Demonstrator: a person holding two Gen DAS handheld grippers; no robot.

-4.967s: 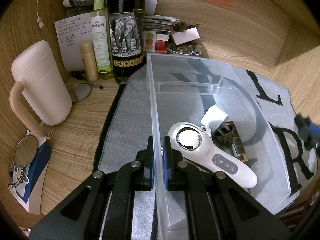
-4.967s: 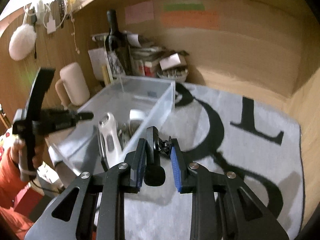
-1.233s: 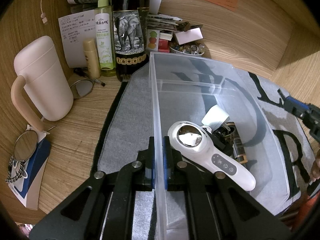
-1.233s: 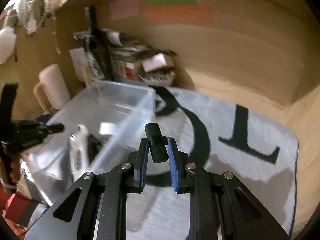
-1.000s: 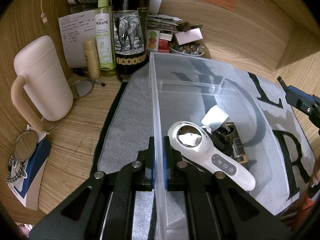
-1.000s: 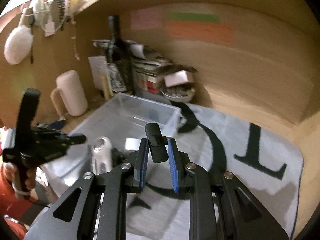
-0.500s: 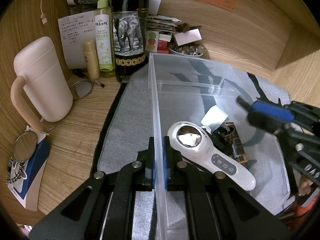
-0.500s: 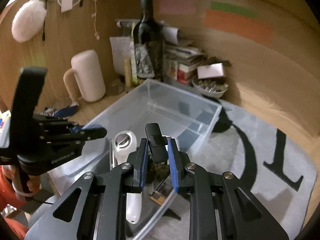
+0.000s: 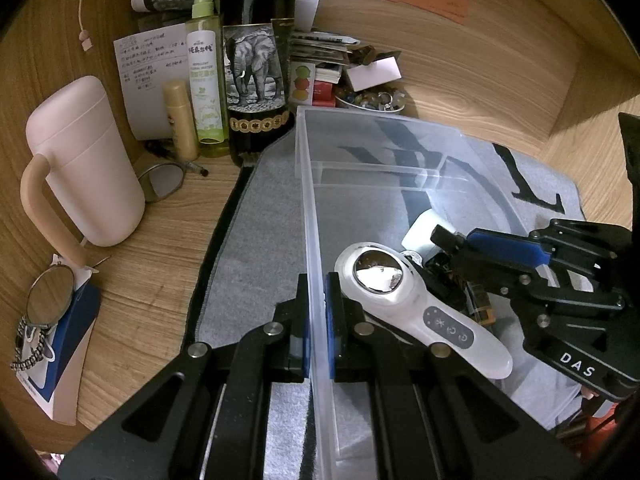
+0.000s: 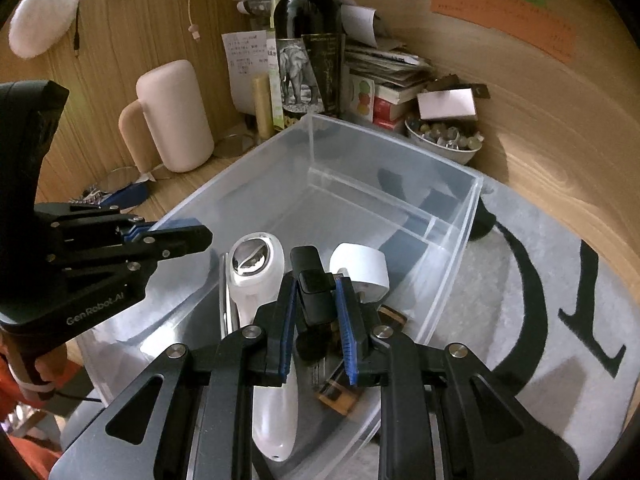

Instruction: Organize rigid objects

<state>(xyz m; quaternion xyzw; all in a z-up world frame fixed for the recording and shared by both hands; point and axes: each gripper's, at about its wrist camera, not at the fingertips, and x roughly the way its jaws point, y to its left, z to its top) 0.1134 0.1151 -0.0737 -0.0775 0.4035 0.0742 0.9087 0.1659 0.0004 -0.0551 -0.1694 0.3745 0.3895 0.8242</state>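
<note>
Clear, thin-walled plastic bin [image 9: 404, 152] sits on a grey felt mat [image 9: 256, 240] with black lettering, on the wood-grain bench [image 9: 152, 248]; inside lie a glossy white handheld device [image 9: 416, 308] with a round mirror-like head, a white rounded block [image 10: 362, 266] and a brown-and-black piece half hidden. Left tool [image 9: 317, 320], angled down, has its blue pads clamped together on the bin's near side wall. Right tool [image 10: 316, 322], tilted down over the bin's interior, is clamped on a small matte black rectangular clip-like object [image 10: 314, 288], above the bin's contents.
</note>
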